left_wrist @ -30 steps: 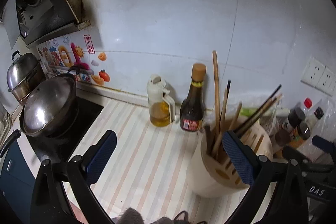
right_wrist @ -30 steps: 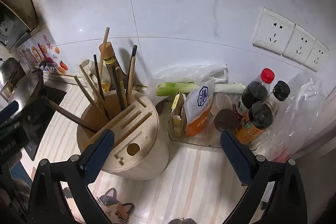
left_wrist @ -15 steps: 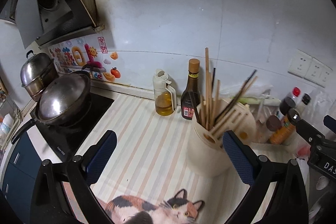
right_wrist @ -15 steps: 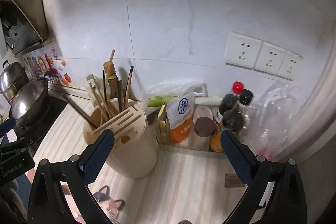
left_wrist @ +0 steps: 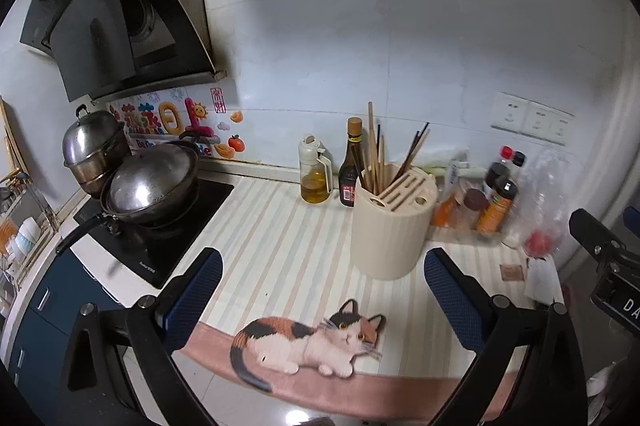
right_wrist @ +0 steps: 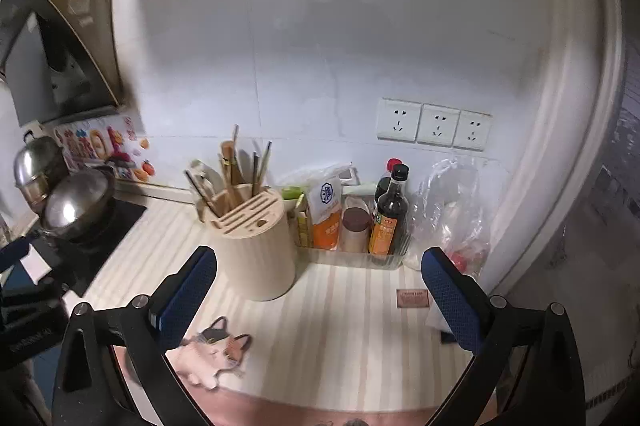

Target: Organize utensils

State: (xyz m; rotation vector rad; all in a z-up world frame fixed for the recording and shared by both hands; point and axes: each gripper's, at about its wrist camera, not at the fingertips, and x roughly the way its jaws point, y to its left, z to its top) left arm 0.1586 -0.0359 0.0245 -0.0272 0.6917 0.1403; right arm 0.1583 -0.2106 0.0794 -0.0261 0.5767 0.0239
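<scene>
Chopsticks (left_wrist: 378,156) bunched, count unclear, in holder (left_wrist: 390,222)

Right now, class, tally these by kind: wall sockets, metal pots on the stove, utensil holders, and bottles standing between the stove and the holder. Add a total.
Wall sockets: 3
Metal pots on the stove: 2
Utensil holder: 1
Bottles between stove and holder: 2
Total: 8

White letters "DA" show on the black body of the other gripper (left_wrist: 618,300) at the frame's right edge — every other label is too blurred to read.
</scene>
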